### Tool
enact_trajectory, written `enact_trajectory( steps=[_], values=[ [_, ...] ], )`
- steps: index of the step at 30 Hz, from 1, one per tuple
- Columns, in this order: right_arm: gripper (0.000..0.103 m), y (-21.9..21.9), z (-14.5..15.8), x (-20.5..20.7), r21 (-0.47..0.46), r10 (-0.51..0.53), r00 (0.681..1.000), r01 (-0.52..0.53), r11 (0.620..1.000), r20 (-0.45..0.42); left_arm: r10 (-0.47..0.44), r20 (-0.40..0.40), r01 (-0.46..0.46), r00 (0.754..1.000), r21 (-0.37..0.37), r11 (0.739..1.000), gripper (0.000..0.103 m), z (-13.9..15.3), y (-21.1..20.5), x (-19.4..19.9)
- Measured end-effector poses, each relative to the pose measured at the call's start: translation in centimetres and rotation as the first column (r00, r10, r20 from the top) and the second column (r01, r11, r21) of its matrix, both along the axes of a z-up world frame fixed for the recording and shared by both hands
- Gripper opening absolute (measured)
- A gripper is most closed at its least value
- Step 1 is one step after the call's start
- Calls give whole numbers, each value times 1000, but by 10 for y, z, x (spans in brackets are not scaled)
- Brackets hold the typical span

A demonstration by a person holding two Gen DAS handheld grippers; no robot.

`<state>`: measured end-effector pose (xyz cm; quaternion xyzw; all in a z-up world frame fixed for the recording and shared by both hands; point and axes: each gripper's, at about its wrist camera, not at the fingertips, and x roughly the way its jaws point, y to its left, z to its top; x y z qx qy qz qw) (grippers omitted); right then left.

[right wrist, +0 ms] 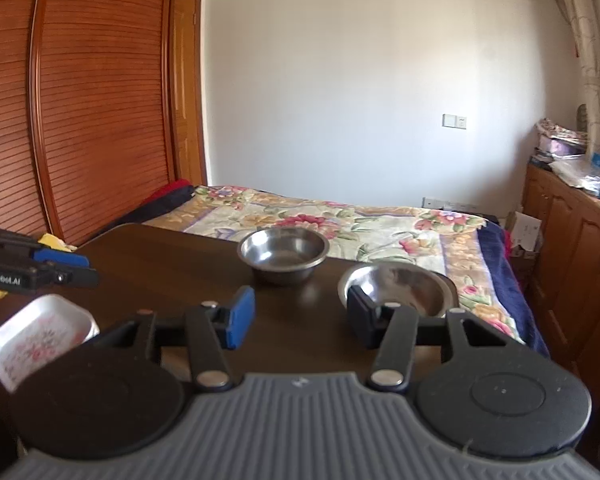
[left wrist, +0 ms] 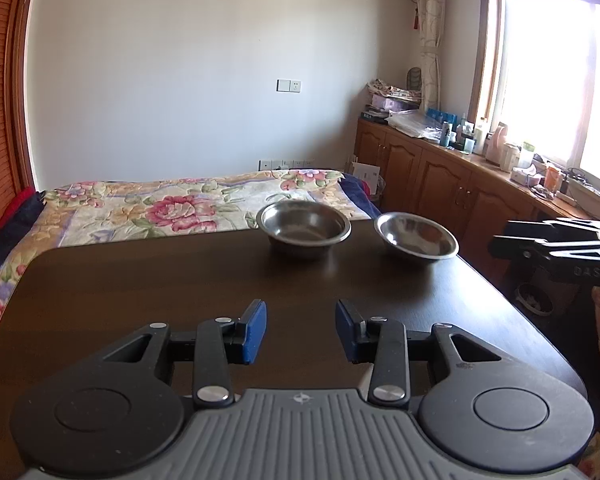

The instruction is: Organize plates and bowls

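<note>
The left gripper (left wrist: 301, 330) and right gripper (right wrist: 300, 317) are held parted, with nothing grasped. Two steel bowls (left wrist: 303, 227) (left wrist: 416, 237) are seen ahead; a white dish (right wrist: 40, 340) lies left of the right gripper.

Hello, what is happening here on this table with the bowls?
A person holds a gripper in each hand over a dark wooden table. Both the left gripper and the right gripper are open and hold nothing. Two steel bowls stand apart at the far edge: a deeper bowl and a shallower bowl, which the right gripper is close to. A white floral dish lies nearer the left gripper. Nothing is stacked yet.
</note>
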<state>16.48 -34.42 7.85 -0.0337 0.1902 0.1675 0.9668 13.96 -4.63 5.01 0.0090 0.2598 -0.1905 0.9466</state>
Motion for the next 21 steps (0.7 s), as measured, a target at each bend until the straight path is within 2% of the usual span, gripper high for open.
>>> enact_trajectory(
  steps=[10,21],
  values=[
    [45,14,-2,70,-9,31,997,-32,999,-66,-35,10,35,999,25,999,41,10,-16,63],
    [42,28,-17,135,7,39,987,-38,999,-157,-47,-69,51,996,46,998,41,-8,-25,134]
  ],
)
